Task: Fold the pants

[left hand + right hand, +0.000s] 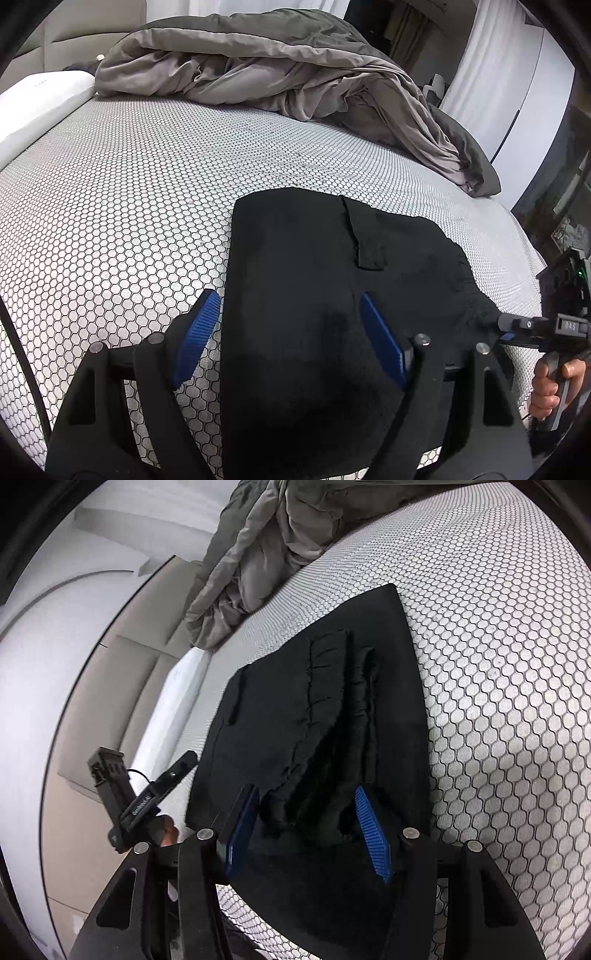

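Observation:
Black pants (295, 240) lie folded flat on the honeycomb-patterned mattress (129, 184). My left gripper (289, 297) hangs open over their near left edge, one blue pad above the mattress and the other above the cloth. In the right wrist view, the pants (388, 664) show a ribbed, layered waistband (325, 720) at the near end. My right gripper (306, 792) stands open astride that waistband, and its pads do not visibly press on it. Each gripper shows in the other's view: the right gripper (508, 326) at the pants' right edge, the left gripper (184, 760) at their left edge.
A crumpled grey duvet (277, 66) is heaped across the far side of the bed. A white pillow (37, 107) lies at the far left by a beige headboard (74, 40). White wardrobe doors (517, 92) stand beyond the bed's right edge.

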`<state>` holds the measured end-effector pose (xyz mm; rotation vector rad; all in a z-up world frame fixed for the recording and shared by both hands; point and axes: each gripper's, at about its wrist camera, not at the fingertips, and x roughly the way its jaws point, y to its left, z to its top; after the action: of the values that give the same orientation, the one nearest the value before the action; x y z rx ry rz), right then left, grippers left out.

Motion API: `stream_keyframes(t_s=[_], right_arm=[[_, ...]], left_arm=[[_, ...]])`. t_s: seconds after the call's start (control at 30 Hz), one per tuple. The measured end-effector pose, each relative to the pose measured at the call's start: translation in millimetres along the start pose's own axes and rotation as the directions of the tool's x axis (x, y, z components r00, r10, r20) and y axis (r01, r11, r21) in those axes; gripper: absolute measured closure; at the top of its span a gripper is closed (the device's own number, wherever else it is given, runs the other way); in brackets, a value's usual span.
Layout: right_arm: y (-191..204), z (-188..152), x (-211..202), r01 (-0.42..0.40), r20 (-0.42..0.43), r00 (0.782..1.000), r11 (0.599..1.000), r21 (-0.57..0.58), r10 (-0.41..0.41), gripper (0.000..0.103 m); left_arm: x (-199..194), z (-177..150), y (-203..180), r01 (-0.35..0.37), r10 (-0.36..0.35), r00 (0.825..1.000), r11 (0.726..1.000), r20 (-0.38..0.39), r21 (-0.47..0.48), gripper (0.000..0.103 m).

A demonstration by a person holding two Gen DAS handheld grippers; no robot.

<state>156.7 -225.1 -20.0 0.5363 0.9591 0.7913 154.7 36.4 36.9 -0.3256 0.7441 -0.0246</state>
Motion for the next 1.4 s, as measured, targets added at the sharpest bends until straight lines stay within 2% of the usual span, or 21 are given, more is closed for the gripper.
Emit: stream_keyframes(t_s=[0.1,0.23,0.3,0.37,0.47,0.57,0.63,0.7,0.8,0.83,0.87,0.9,0.97,1.07,1.13,1.17,1.2,1.27,1.3,1.33,1.4], right_arm=[[-7,6,8,-0.016,0.013,1.000,0.999,0.038,0.016,0.049],[0,10,10,0.077,0.026,0.997,0.997,-0.017,-0.077,0.070],[7,7,5,0.084,0.055,0.995,0.995,-0.051,-0.081,0.082],[20,2,-10,0.061,0.094,0.994,0.994,-0.087,-0.052,0.088],[45,-16,-44,0.006,0.134,0.991,0.989,-0.147,0.014,0.090],[56,-40,-62,0.053,0.137,0.990,0.982,-0.183,-0.028,0.091],[49,-47,-54,0.144,0.123,0.985,0.969,-0.200,-0.121,0.090],[26,-49,-30,0.251,0.052,0.968,0.950,-0.184,-0.246,0.085],[12,-50,-32,0.205,0.011,0.979,0.969,-0.137,-0.205,0.078],[18,-48,-42,0.211,0.037,0.977,0.967,-0.145,-0.208,0.075],[23,-47,-49,0.231,0.079,0.972,0.960,-0.156,-0.221,0.064],[29,-47,-59,0.241,0.146,0.965,0.955,-0.173,-0.217,0.061],[40,-44,-66,0.220,0.216,0.960,0.958,-0.183,-0.179,0.061],[62,-43,-48,0.177,0.214,0.969,0.950,-0.259,-0.122,0.061],[74,-47,-19,0.174,0.147,0.981,0.925,-0.338,-0.130,0.061],[77,-51,1,0.217,0.107,0.976,0.899,-0.381,-0.190,0.061],[78,-53,17,0.268,0.082,0.963,0.865,-0.425,-0.258,0.061],[80,-62,41,0.392,0.099,0.910,0.752,-0.530,-0.404,0.072],[82,-66,43,0.414,0.115,0.897,0.716,-0.562,-0.428,0.073],[86,-68,41,0.436,0.135,0.885,0.691,-0.576,-0.445,0.073],[91,-71,32,0.461,0.165,0.874,0.671,-0.580,-0.458,0.073]], left_arm=[[1,0,-2,0.000,0.000,1.000,1.000,0.000,0.006,0.027],[2,1,0,-0.010,0.010,1.000,1.000,0.002,-0.002,0.027],[-1,2,3,-0.014,0.014,1.000,1.000,0.008,-0.009,0.027],[-5,3,9,-0.013,0.014,1.000,1.000,0.017,-0.022,0.027],[-11,6,18,-0.011,0.012,1.000,0.999,0.027,-0.041,0.027],[-14,6,24,-0.017,0.018,0.999,0.999,0.029,-0.048,0.027],[-13,6,27,-0.019,0.019,1.000,0.999,0.018,-0.048,0.027],[-12,6,28,-0.023,0.023,1.000,0.999,0.010,-0.044,0.027],[-12,5,26,-0.019,0.019,1.000,0.999,0.003,-0.037,0.027],[-12,5,25,-0.018,0.019,1.000,0.999,0.004,-0.032,0.027],[-13,5,23,-0.017,0.017,1.000,1.000,0.006,-0.026,0.027],[-13,4,20,-0.014,0.014,1.000,1.000,0.005,-0.017,0.027],[-12,2,12,-0.009,0.009,1.000,1.000,0.001,0.006,0.027],[-14,-2,-5,0.001,-0.002,1.000,0.998,0.014,0.056,0.027],[-14,-7,-21,0.028,-0.029,1.000,0.993,0.009,0.118,0.027],[-13,-9,-29,0.034,-0.035,0.999,0.989,0.005,0.144,0.027],[-12,-12,-36,0.040,-0.040,0.999,0.985,-0.003,0.170,0.027],[-8,-20,-50,0.077,-0.070,0.997,0.973,-0.040,0.217,0.027],[-6,-26,-57,0.098,-0.084,0.994,0.962,-0.067,0.253,0.027],[-5,-33,-66,0.108,-0.083,0.992,0.944,-0.092,0.313,0.027],[-6,-48,-80,0.077,-0.037,0.994,0.896,-0.099,0.438,0.027]])
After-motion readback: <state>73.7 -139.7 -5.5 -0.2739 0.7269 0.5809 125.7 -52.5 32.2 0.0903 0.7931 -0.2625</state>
